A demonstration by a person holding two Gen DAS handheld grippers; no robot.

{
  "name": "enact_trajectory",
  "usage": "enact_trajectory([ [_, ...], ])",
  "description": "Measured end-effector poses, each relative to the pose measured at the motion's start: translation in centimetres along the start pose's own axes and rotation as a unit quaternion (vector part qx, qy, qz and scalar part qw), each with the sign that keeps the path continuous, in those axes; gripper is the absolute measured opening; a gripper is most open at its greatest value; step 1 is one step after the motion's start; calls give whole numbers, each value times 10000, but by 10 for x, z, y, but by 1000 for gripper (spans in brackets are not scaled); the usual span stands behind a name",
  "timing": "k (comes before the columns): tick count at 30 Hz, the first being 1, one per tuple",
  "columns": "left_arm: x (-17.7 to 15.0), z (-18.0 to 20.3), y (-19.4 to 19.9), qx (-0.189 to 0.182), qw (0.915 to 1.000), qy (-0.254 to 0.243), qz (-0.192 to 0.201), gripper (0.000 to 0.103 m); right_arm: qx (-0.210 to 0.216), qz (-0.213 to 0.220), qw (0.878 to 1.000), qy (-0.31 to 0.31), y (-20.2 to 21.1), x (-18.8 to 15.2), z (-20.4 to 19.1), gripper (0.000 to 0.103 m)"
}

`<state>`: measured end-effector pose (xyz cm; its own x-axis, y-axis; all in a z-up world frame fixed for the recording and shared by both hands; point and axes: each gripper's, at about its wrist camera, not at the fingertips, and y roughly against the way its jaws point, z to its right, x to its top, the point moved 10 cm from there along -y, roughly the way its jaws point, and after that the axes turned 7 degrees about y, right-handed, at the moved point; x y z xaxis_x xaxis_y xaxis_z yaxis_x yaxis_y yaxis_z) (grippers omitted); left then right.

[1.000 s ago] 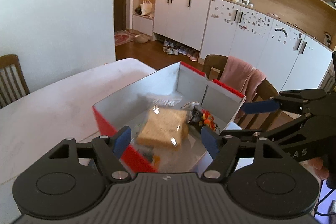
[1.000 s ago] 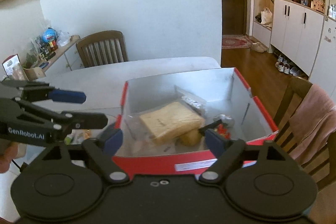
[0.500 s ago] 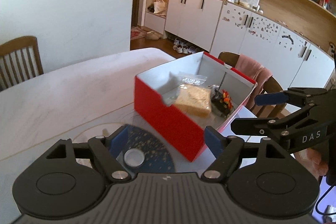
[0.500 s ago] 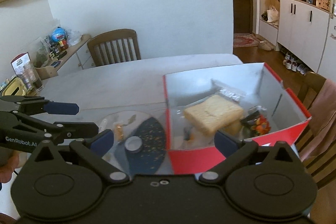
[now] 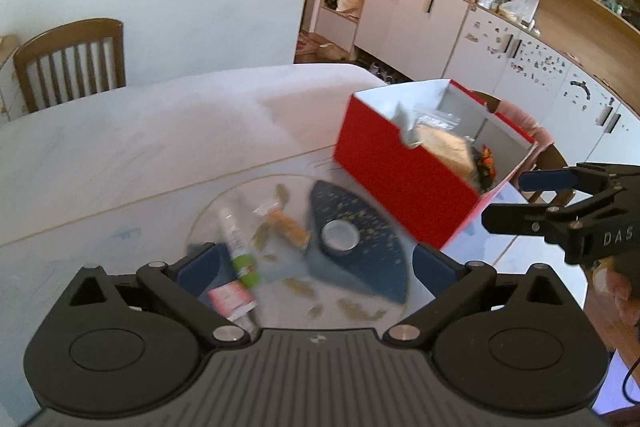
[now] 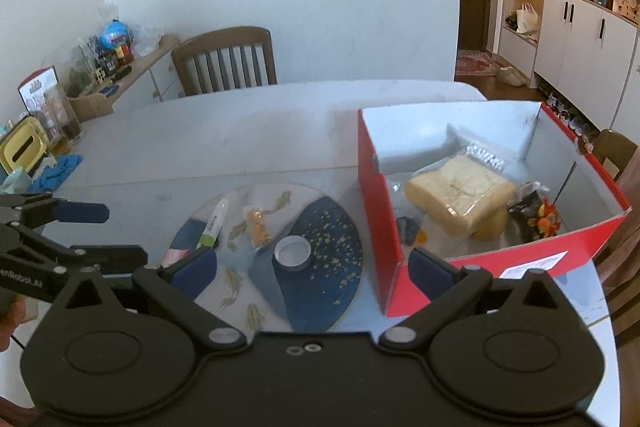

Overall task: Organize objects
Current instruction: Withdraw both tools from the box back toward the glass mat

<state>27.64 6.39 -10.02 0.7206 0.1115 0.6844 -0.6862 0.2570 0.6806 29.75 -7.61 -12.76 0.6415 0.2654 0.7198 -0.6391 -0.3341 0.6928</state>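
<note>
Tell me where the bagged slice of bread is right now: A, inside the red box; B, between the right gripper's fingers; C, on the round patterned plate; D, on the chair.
A: the bagged slice of bread lies inside the red box, beside the round patterned plate, and nothing grips it.

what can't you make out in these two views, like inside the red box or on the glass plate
- Box floor, left wrist view: hidden by its near red wall; only the bread top shows.
- Item under the bread, right wrist view: covered, unidentifiable.
- Tube label, left wrist view: motion blur; lower end hidden behind the left gripper.
- Snack packet print: too small.
- Right gripper: hides the plate's near rim.
</note>
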Motion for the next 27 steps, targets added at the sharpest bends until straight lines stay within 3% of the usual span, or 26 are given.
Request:
enact_trajectory([
  [16,-46,-68,-33,370,9988,-91,-294,103,-69,-520,9980,346,-63,-13,-41,102],
  [27,-61,-90,-66,558,9968,-402,-410,103,-68,-866,9951,464,-102,-21,-47,100],
])
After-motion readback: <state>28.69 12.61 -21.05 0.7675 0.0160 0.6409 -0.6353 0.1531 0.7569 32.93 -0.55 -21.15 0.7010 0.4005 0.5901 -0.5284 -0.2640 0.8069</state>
